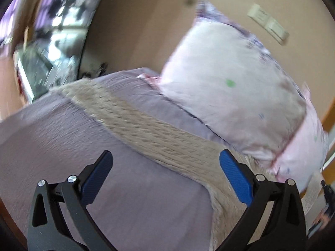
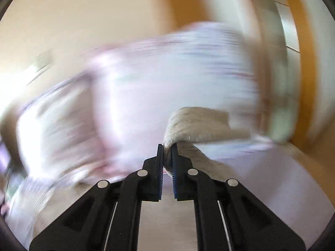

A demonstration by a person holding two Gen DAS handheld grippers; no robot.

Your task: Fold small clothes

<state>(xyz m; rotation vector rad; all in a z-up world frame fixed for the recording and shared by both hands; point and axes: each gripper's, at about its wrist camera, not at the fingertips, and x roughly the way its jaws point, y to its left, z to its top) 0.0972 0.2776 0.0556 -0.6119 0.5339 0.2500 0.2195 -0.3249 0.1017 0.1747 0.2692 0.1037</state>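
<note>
A beige knitted garment [image 1: 150, 129] lies stretched in a long band across the lilac bed sheet [image 1: 73, 146] in the left wrist view. My left gripper [image 1: 165, 161] is open and empty just above it, the right blue pad [image 1: 234, 177] over the cloth. In the right wrist view my right gripper [image 2: 167, 146] is shut on a bunched end of the same beige garment [image 2: 194, 125], lifted off the bed. That view is heavily motion-blurred.
A pale pink patterned pillow [image 1: 236, 87] leans against the beige wall [image 1: 142, 25] behind the garment; it also shows blurred in the right wrist view [image 2: 146, 79]. A window and dark shelf [image 1: 54, 41] stand to the left. A wooden door frame [image 2: 301, 83] is at right.
</note>
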